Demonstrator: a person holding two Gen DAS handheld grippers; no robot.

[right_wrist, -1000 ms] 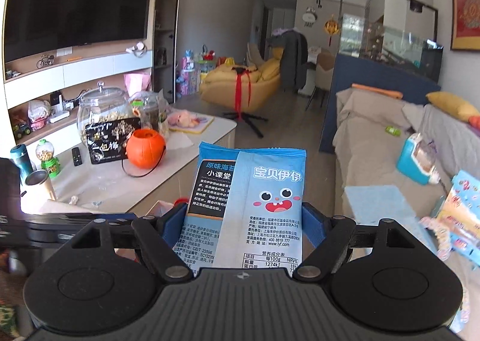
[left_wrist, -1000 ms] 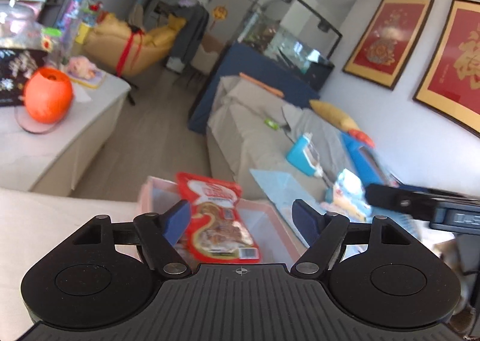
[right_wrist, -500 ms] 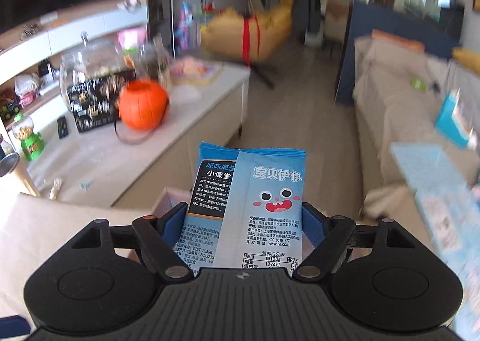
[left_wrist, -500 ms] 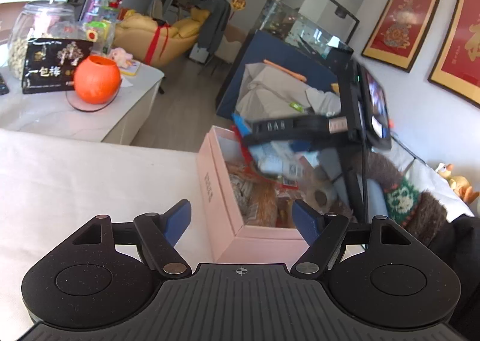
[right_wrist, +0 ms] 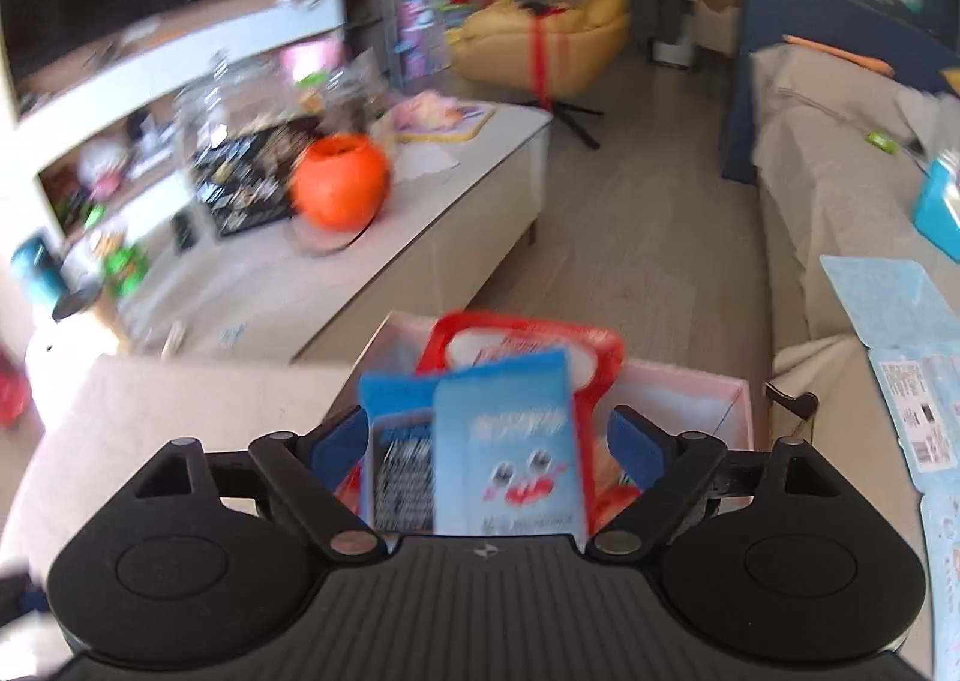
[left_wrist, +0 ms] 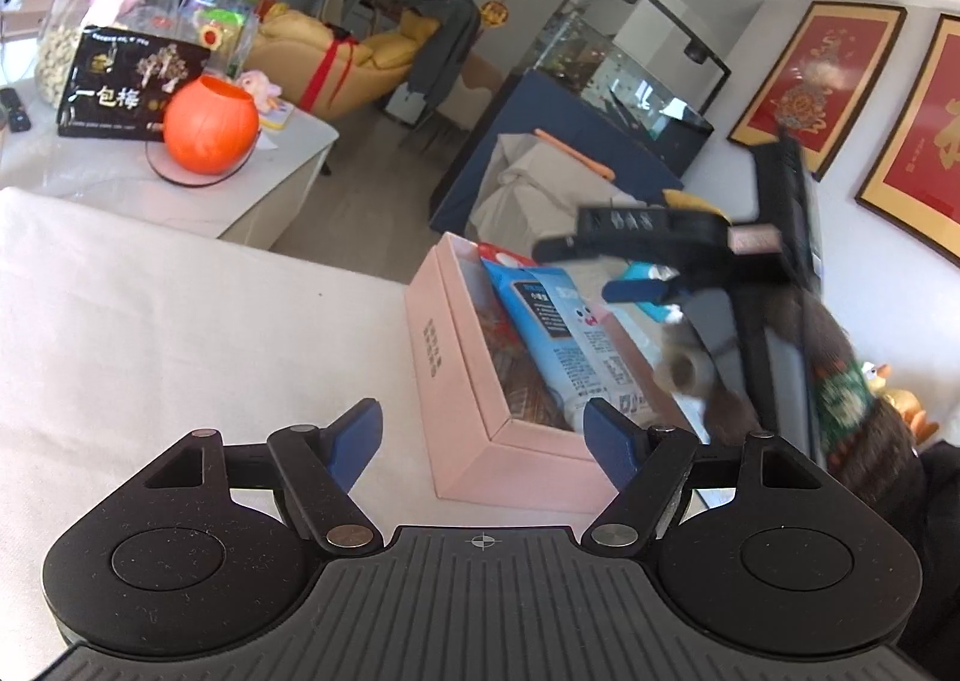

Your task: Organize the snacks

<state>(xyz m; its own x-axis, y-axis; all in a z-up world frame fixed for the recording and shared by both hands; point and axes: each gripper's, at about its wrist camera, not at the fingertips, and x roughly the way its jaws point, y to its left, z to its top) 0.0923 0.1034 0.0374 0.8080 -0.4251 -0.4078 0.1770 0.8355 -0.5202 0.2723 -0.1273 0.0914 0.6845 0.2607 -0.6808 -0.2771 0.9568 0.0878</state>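
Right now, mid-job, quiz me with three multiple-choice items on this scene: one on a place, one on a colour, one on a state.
1. Where is the blue snack bag?
A. in the pink box
B. on the sofa
C. beside the orange pumpkin bucket

2. What colour is the packet under the bag?
A. green
B. red
C. black

3. The left gripper is:
A. shut on the bag
B. shut on the box
C. open, empty

Answers: 1 A, it lies between the box walls; 2 B, a red edge shows behind it; 3 C, its jaws stand apart, holding nothing.

The black box (left_wrist: 129, 87) by the orange pumpkin reads "一包梅"; print on the blue snack bag (left_wrist: 561, 330) is too small.
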